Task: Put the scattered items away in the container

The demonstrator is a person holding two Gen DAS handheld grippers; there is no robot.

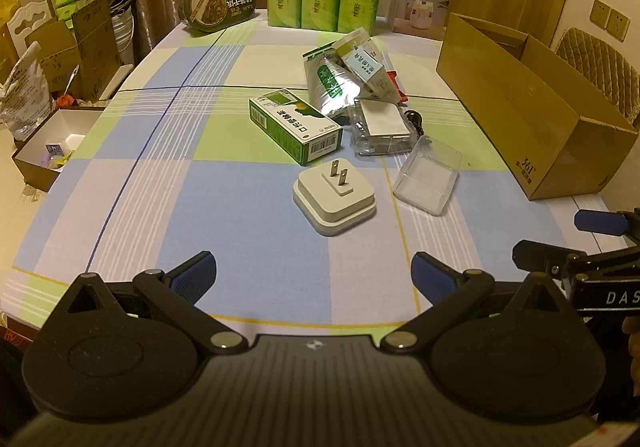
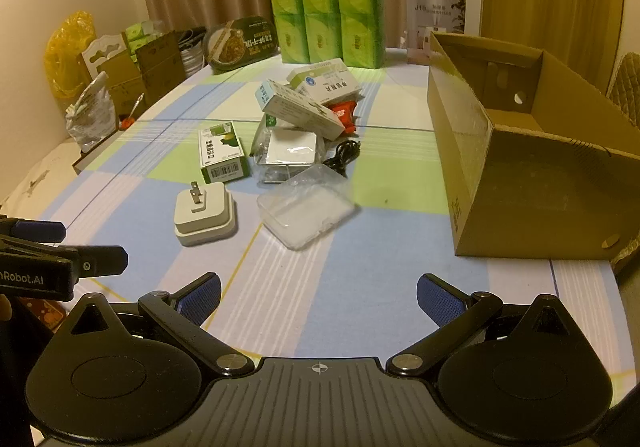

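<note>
Two tools are hovering low over the near edge of the bench (image 1: 248,207), side by side. The left tool (image 1: 314,271) is holding its blue-padded fingers spread wide with nothing between them, and the right tool (image 2: 318,295) is doing the same; its tip is also poking into the left view, where the letters "DAS" are showing on its body.

The scattered items are lying mid-bench, all outside the cardboard box (image 2: 472,151), which is sitting open-topped on the right, empty as far as its interior is showing, with "361°" printed on its near corner. I am counting one white plug adapter (image 2: 204,213) lying prongs-up, nearest the tools; one clear plastic case (image 2: 306,211) just right of it; and one green medicine carton (image 1: 296,125) with a barcode facing the tools.

Behind these, a heap is overlapping: two white medicine cartons (image 2: 300,109), one silver foil pouch (image 1: 330,89), one flat white item in clear wrapping (image 2: 290,151), a red packet (image 2: 344,115) mostly hidden under the cartons, and a black cable (image 2: 340,157) partly tucked beneath. There may be more buried in there; it is hard to make out. The Chinese print on the cartons is too small for me to read.

At the far edge a six-pack of green tissue packs (image 2: 326,9) is standing, beside one white box (image 2: 436,13) marked "J10" and one dark oval food tub (image 2: 240,43).
</note>
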